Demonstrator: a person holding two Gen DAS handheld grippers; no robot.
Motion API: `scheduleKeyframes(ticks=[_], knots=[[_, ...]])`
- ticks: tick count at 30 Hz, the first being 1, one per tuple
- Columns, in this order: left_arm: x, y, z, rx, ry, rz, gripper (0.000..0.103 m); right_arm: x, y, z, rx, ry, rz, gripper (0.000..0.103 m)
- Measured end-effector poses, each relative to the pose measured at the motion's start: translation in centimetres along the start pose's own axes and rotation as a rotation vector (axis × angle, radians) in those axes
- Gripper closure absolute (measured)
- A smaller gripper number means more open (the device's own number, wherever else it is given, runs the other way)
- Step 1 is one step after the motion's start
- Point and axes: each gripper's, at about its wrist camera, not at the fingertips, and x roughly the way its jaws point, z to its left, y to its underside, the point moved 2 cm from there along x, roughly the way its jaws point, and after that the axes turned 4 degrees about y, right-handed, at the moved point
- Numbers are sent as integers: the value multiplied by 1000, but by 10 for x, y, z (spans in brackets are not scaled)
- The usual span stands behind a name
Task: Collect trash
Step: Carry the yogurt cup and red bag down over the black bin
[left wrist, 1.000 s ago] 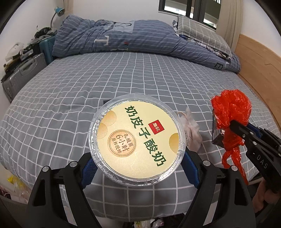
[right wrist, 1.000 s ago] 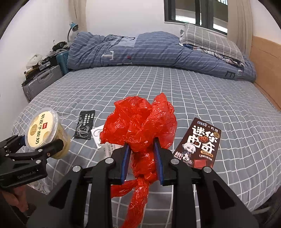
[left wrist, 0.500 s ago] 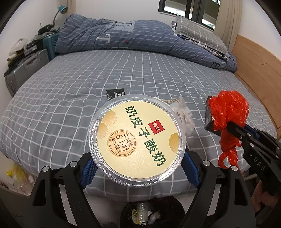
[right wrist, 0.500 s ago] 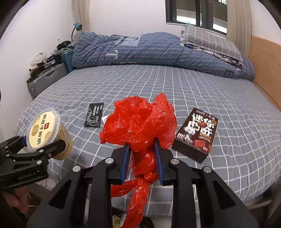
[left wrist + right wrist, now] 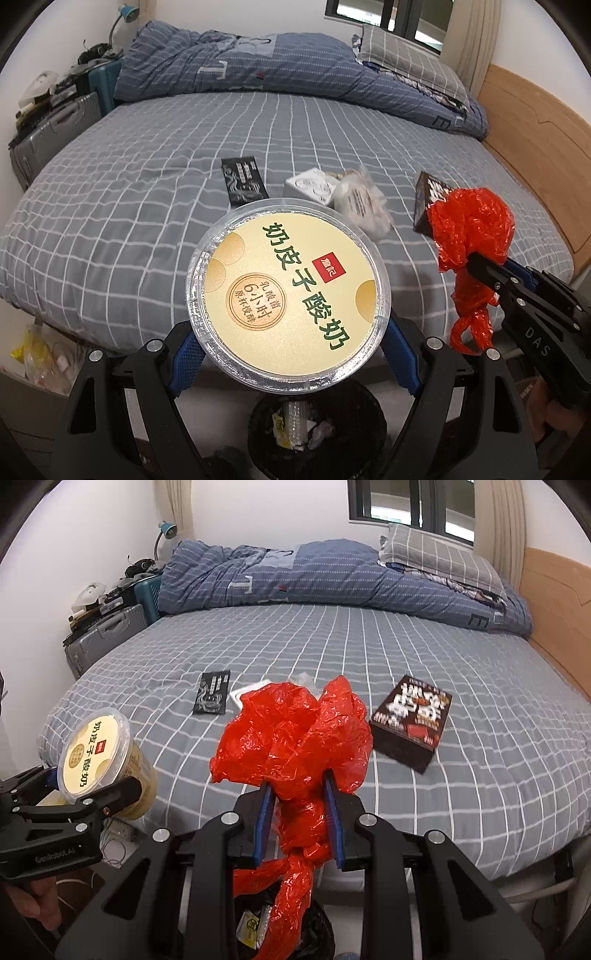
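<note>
Red plastic bag clamped between right claw pads.

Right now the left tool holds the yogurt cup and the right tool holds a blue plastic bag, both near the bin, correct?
Not quite: the bag in the right tool is red, as the right wrist view shows. The left tool does hold the yogurt cup, with the bin below.

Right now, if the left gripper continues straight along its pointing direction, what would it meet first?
Probably the grey checked bed sheet, near the black flat packet; the round yogurt cup it holds hides the exact line.
</note>
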Motion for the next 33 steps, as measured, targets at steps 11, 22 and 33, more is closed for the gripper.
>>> scheduleKeyframes(ticks=[11,22,33], knots=[[-8,32,-3,2,-10,36,23,-15,37,1,19,-10,45,78],[-9,67,-7,7,-17,93,23,-21,66,9,2,-10,97,78],[-11,94,-7,8,-25,153,23,-24,90,12,8,-5,149,78]])
